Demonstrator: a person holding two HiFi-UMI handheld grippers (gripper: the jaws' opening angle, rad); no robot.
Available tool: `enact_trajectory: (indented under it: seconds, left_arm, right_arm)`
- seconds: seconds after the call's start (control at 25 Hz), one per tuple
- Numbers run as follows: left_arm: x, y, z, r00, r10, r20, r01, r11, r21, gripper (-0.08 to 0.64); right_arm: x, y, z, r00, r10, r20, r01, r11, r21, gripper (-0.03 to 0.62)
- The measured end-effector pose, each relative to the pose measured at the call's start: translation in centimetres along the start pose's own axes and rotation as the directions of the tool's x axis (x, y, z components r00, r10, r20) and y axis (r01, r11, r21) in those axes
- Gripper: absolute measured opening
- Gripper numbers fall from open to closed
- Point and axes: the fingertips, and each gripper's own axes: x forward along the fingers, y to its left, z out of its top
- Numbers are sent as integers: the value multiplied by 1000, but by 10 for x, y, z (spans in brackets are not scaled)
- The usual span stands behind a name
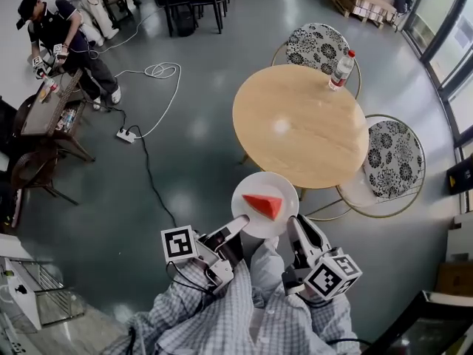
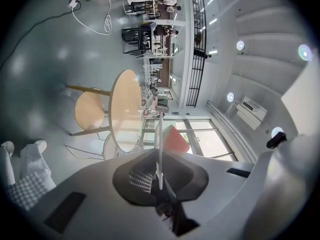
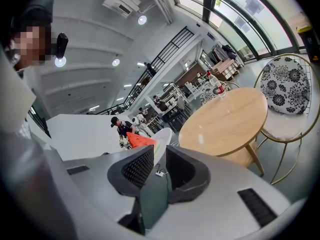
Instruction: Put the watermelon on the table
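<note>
A red wedge of watermelon (image 1: 264, 205) lies on a white plate (image 1: 247, 191) carried in the air just short of the round wooden table (image 1: 295, 124). My left gripper (image 1: 240, 224) is shut on the plate's near-left rim. In the left gripper view the plate (image 2: 159, 144) runs edge-on between the jaws, with the watermelon (image 2: 176, 140) beyond them. My right gripper (image 1: 294, 224) holds the near-right rim. In the right gripper view the plate (image 3: 162, 139) enters between the jaws against the left pad, the watermelon (image 3: 140, 140) on it and the table (image 3: 225, 124) ahead.
A water bottle (image 1: 341, 70) stands at the table's far edge. Two patterned chairs (image 1: 318, 46) (image 1: 395, 157) sit at its far and right sides. A cable and power strip (image 1: 126, 134) lie on the floor to the left, where a person (image 1: 63, 35) bends over a side table.
</note>
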Motion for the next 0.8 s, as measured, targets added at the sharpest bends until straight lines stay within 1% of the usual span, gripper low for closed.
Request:
enact_trajectory:
  seconds: [0.44, 0.8]
  left_arm:
    - [52, -6, 16, 998, 4, 60, -4, 1000, -1, 28]
    - [94, -9, 30, 993, -15, 113, 14, 1000, 11, 28]
  right_arm:
    - [25, -31, 47, 999, 40, -27, -40, 999, 4, 80]
    - [45, -56, 83, 996, 81, -38, -82, 997, -10, 80]
